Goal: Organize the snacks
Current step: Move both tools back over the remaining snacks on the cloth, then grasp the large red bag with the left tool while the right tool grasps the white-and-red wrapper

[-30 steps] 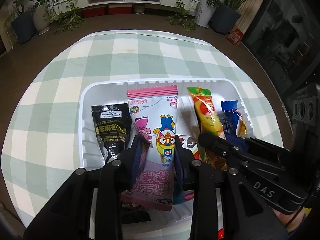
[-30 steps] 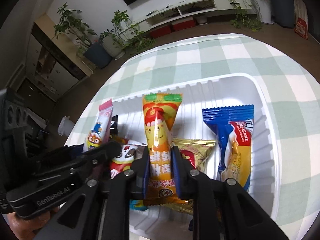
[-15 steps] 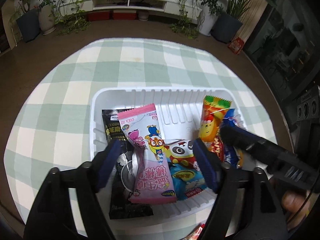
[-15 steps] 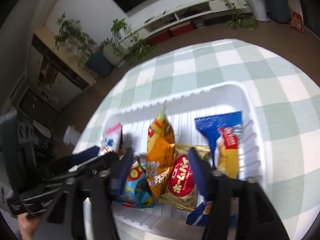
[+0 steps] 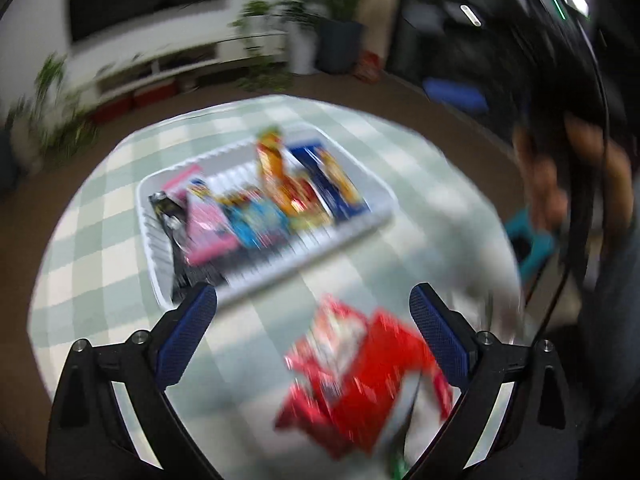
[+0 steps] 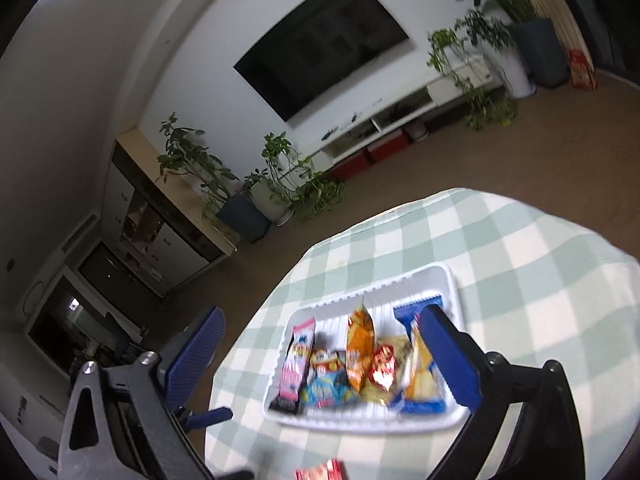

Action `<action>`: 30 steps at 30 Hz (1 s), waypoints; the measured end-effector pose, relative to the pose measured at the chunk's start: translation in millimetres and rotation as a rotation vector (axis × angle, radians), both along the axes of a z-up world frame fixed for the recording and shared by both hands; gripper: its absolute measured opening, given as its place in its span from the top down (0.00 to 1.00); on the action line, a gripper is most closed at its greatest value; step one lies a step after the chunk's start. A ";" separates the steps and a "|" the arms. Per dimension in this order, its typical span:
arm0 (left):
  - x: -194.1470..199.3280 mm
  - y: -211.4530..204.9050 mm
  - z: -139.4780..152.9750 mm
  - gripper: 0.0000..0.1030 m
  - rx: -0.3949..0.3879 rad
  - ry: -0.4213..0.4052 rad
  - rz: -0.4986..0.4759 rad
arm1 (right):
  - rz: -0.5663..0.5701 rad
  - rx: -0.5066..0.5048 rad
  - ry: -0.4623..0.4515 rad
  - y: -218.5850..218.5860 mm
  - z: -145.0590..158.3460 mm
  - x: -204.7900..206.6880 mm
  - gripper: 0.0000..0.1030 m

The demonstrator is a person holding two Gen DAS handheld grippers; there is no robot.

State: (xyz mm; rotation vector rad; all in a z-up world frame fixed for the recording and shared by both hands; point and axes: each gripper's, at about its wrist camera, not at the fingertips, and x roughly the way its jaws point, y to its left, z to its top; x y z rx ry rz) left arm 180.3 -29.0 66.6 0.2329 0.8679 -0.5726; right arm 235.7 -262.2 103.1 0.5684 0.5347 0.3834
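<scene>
Left gripper (image 5: 312, 312) seen with jaws opening wide, nothing pressed between blue pads; blurred red crinkled snack packet (image 5: 360, 380) lies on tablecloth beneath gap, near edge. Right gripper (image 6: 320, 344) likewise opening, nothing gripped. Beyond both, white ribbed plastic tray (image 6: 454, 292) rests on green-and-white checked tablecloth (image 6: 520, 264). In tray, side by side: pink cartoon sachet (image 6: 298, 360), light-blue packet (image 6: 326, 388), orange pouch (image 6: 358, 348), gold-and-red packet (image 6: 382, 368), blue-and-yellow cake wrapper (image 6: 420, 376). Farther off: potted plants, white low cabinet, dark wall screen (image 6: 320, 44).
</scene>
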 end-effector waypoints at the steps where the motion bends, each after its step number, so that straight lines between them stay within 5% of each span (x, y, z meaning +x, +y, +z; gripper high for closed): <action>1: -15.9 -6.7 -4.7 0.05 0.042 -0.007 -0.036 | -0.005 -0.007 -0.005 -0.3 -2.0 -14.6 0.03; 9: -60.6 -45.1 -34.5 0.06 0.267 -0.031 -0.208 | -0.199 0.007 0.168 -13.8 -76.3 -131.7 0.08; 13: -57.7 -56.1 -40.2 0.17 0.346 -0.005 -0.269 | -0.241 0.014 0.129 -18.5 -78.8 -163.7 0.09; 22: -33.2 -76.0 -57.6 0.19 0.482 0.100 -0.343 | -0.193 0.076 0.198 -23.3 -98.1 -148.9 0.13; 25: -29.0 -83.4 -67.7 0.42 0.503 0.141 -0.344 | -0.174 0.080 0.202 -21.3 -98.7 -147.2 0.13; 30: -28.3 -89.3 -87.6 0.43 0.548 0.190 -0.363 | -0.152 0.099 0.219 -20.9 -102.4 -144.7 0.13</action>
